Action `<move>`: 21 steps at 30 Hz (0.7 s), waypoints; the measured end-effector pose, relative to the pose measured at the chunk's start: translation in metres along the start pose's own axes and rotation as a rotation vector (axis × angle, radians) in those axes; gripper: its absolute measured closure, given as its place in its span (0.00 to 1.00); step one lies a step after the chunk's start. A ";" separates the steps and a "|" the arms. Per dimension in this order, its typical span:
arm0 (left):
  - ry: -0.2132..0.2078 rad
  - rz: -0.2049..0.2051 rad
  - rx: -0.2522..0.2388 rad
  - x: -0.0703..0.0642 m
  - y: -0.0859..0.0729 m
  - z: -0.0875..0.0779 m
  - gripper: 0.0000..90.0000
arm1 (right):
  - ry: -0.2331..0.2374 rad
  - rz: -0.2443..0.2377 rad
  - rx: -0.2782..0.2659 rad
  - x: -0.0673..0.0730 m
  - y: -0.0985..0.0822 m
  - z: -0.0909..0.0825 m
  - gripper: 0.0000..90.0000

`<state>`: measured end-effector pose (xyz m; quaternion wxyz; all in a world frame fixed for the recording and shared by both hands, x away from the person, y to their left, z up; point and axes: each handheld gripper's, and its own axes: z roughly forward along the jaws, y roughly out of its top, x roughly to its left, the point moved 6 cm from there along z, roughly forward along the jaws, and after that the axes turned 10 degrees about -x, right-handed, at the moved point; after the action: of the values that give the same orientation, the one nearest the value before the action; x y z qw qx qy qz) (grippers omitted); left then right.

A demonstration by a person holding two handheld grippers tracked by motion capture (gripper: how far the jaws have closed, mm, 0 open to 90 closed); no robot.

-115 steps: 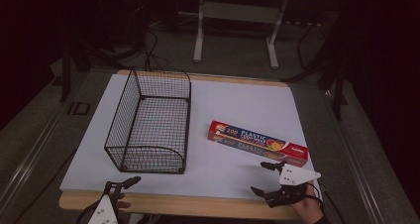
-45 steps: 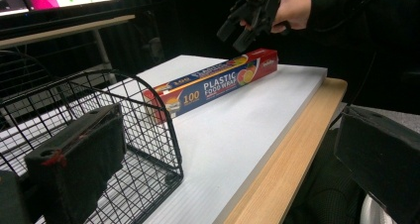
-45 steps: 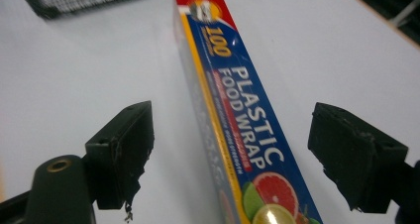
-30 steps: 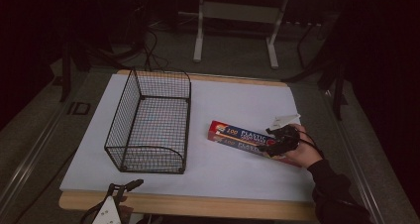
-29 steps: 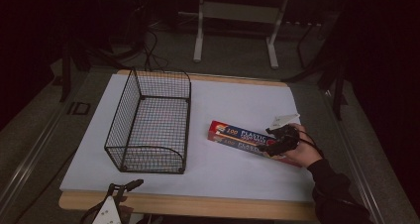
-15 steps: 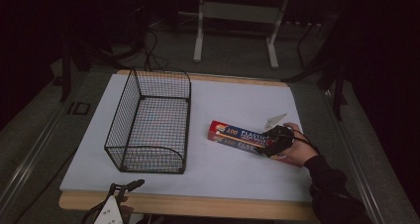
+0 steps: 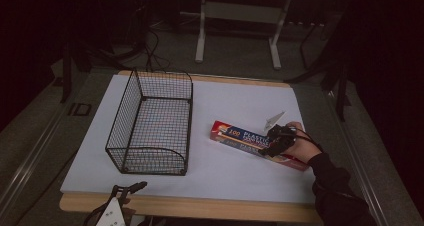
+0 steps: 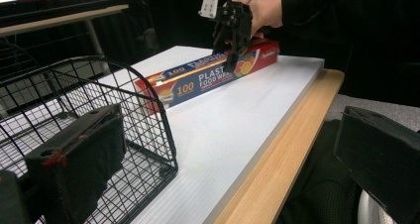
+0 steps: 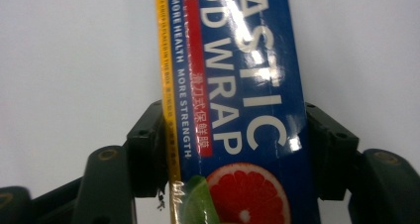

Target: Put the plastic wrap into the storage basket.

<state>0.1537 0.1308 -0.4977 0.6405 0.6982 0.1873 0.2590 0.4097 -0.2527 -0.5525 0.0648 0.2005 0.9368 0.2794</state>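
while the right gripper (image 7: 272, 145) reaches down over the plastic wrap box (image 7: 240, 137), its jaws straddle the box, one pad against each long side, and the box lies flat on the white table (image 7: 240, 101). well off to that gripper's left stands the wire basket (image 7: 152, 123). the left gripper (image 7: 122, 196) hangs at the table's near edge, jaws spread wide and empty.

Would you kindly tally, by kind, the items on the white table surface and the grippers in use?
Wire baskets: 1, the black basket
Plastic wrap boxes: 1, the box, with the right gripper's jaws on either side of it
Grippers: 2, the left gripper and the right gripper
Total: 4
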 end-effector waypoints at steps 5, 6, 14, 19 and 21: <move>-0.001 0.000 -0.003 0.000 0.001 0.000 0.00 | -0.027 0.054 -0.038 0.001 0.002 -0.003 0.43; 0.000 0.000 -0.004 0.000 0.001 0.000 0.00 | -0.033 0.078 -0.046 0.001 0.003 -0.003 0.43; -0.002 0.000 -0.005 0.000 0.001 0.000 0.00 | -0.080 0.166 -0.075 0.005 0.008 -0.009 0.44; -0.001 0.001 -0.004 0.000 0.001 0.000 0.00 | -0.101 0.200 -0.089 0.007 0.014 -0.012 0.44; -0.001 0.001 -0.003 0.000 0.001 0.000 0.00 | -0.123 0.218 -0.099 0.008 0.018 -0.015 0.44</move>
<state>0.1535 0.1308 -0.4970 0.6416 0.6975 0.1860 0.2595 0.4054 -0.2432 -0.5299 0.1015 0.3143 0.8888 0.3178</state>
